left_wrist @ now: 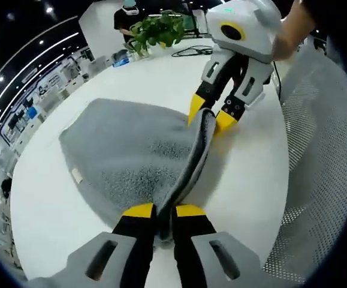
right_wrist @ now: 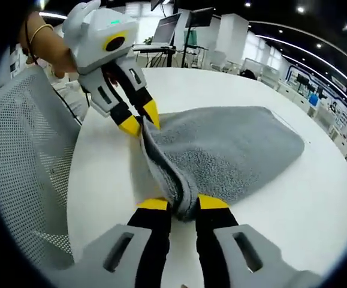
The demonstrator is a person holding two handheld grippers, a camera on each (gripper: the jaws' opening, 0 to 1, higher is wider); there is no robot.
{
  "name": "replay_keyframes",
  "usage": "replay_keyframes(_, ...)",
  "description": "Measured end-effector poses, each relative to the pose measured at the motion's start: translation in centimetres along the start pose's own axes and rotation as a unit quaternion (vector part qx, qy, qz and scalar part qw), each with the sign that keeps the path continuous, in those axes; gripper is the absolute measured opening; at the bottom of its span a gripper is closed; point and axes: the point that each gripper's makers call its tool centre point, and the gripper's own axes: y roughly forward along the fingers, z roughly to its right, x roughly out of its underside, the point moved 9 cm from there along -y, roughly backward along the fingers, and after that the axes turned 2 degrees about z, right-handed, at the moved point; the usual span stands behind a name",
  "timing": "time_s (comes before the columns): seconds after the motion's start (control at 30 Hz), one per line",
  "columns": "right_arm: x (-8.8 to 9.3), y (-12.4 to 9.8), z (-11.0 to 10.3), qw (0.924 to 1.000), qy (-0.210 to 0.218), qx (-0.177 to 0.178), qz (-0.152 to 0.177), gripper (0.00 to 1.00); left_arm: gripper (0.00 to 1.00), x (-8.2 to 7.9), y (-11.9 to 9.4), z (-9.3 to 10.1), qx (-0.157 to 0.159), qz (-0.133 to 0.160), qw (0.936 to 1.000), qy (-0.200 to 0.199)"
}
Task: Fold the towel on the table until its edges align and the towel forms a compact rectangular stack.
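A grey towel lies on the round white table, one edge lifted into a taut fold between the two grippers. My left gripper is shut on one corner of that edge at the bottom of the left gripper view. At the far end of the fold, my right gripper is shut on the other corner. In the right gripper view the towel spreads to the right; my right gripper pinches its near corner and my left gripper holds the far corner.
A white mesh chair stands right beside the table; the chair is on the left in the right gripper view. A potted plant and a black cable sit at the table's far edge. A person stands behind.
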Motion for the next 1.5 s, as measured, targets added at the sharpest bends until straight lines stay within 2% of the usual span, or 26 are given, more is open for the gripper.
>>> replay_keyframes(0.1,-0.2,-0.1,0.1,1.0000,0.000,-0.003,-0.005,0.12,0.10,-0.1,-0.1,0.1,0.004,-0.001,1.0000,0.006)
replay_keyframes(0.13,-0.2,-0.1,0.1,0.9999,0.008,-0.004,-0.006,0.12,0.09,-0.2,-0.1,0.0,0.005,-0.001,1.0000,0.005)
replay_keyframes(0.2,0.1,0.1,0.3,0.9987,0.050,-0.007,-0.004,0.12,0.09,-0.3,-0.1,-0.1,0.011,-0.003,0.9999,-0.001)
replay_keyframes(0.23,0.1,0.1,0.4,0.9985,0.054,-0.011,-0.005,0.12,0.09,-0.3,-0.1,-0.2,0.015,-0.005,0.9999,0.001)
replay_keyframes(0.37,0.0,-0.4,0.2,0.9984,0.050,-0.022,-0.010,0.12,0.08,-0.7,-0.1,0.1,0.023,-0.018,0.9993,0.026)
replay_keyframes(0.5,0.2,-0.9,-0.5,0.9985,0.050,-0.022,-0.009,0.11,0.08,-0.7,-0.4,0.5,0.028,-0.020,0.9989,0.031)
replay_keyframes(0.67,0.5,-1.7,-1.6,0.9970,0.068,-0.036,-0.015,0.11,0.08,-0.8,-1.3,2.1,0.048,-0.028,0.9974,0.046)
replay_keyframes(0.93,1.5,-3.2,-3.6,0.9947,0.087,-0.052,-0.016,0.11,0.08,-1.0,-2.3,4.1,0.078,-0.034,0.9951,0.049)
replay_keyframes(1.17,2.2,-4.2,-4.8,0.9938,0.094,-0.057,-0.018,0.11,0.08,-0.9,-2.9,5.5,0.103,-0.041,0.9931,0.038)
replay_keyframes(1.27,2.6,-4.9,-5.5,0.9899,0.123,-0.069,-0.014,0.11,0.08,-0.8,-3.1,6.3,0.111,-0.038,0.9923,0.039)
replay_keyframes(1.5,3.1,-5.8,-6.6,0.9860,0.146,-0.077,-0.022,0.11,0.07,-0.9,-3.6,7.7,0.138,-0.046,0.9890,0.027)
